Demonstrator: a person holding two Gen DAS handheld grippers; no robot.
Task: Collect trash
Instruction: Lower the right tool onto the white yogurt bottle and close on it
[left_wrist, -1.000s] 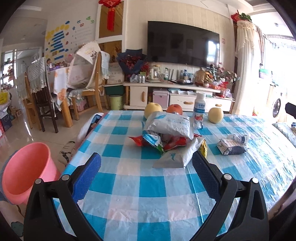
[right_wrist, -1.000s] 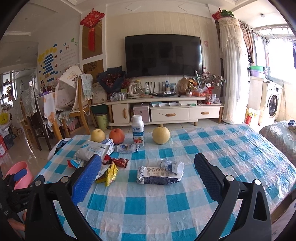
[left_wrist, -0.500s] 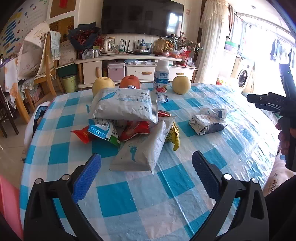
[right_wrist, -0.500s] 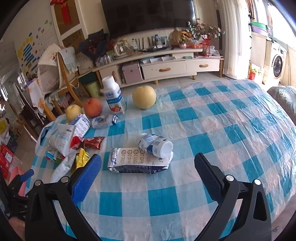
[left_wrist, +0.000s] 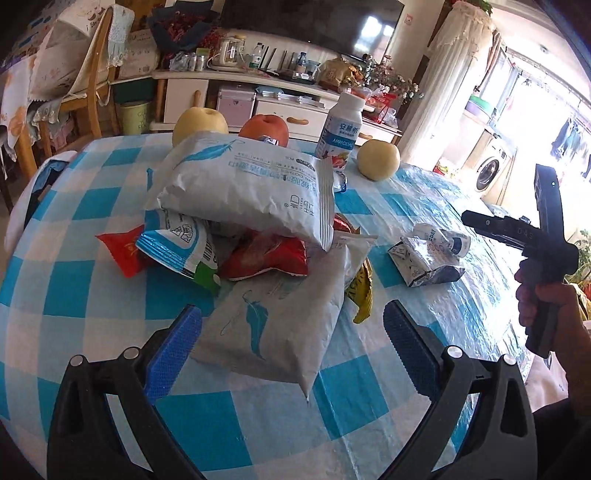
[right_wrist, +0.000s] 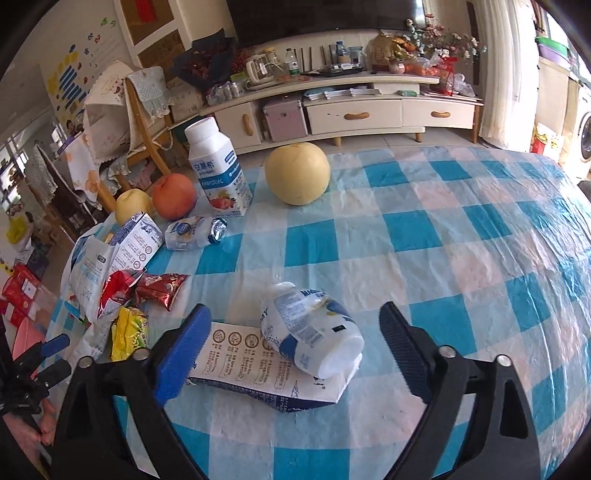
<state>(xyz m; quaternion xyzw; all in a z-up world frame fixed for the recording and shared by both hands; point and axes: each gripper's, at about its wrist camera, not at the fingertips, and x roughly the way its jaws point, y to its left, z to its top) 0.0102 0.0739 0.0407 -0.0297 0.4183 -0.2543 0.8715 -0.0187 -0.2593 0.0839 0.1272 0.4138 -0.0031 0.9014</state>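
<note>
A heap of snack wrappers lies on the blue-checked tablecloth (left_wrist: 92, 295). My left gripper (left_wrist: 291, 343) is open, its jaws either side of the near end of a flat white feather-print bag (left_wrist: 280, 321). Behind it lie a puffed white bag (left_wrist: 247, 188), red wrappers (left_wrist: 269, 258) and a yellow wrapper (left_wrist: 362, 291). My right gripper (right_wrist: 295, 347) is open, straddling a crushed white bottle (right_wrist: 314, 332) that rests on a flattened milk carton (right_wrist: 258, 365). The carton also shows in the left wrist view (left_wrist: 424, 258).
Two yellow pears (right_wrist: 297, 173) (right_wrist: 131, 210), a red apple (right_wrist: 173, 195) and an upright yogurt bottle (right_wrist: 216, 170) stand at the table's far side. A small crushed pack (right_wrist: 194, 232) lies near them. A TV cabinet (right_wrist: 351, 110) and a chair (left_wrist: 85, 81) stand beyond.
Both grippers have moved forward and down toward the table. The left now straddles the feather-print bag; the right now straddles the crushed bottle and carton. Both stay open.
</note>
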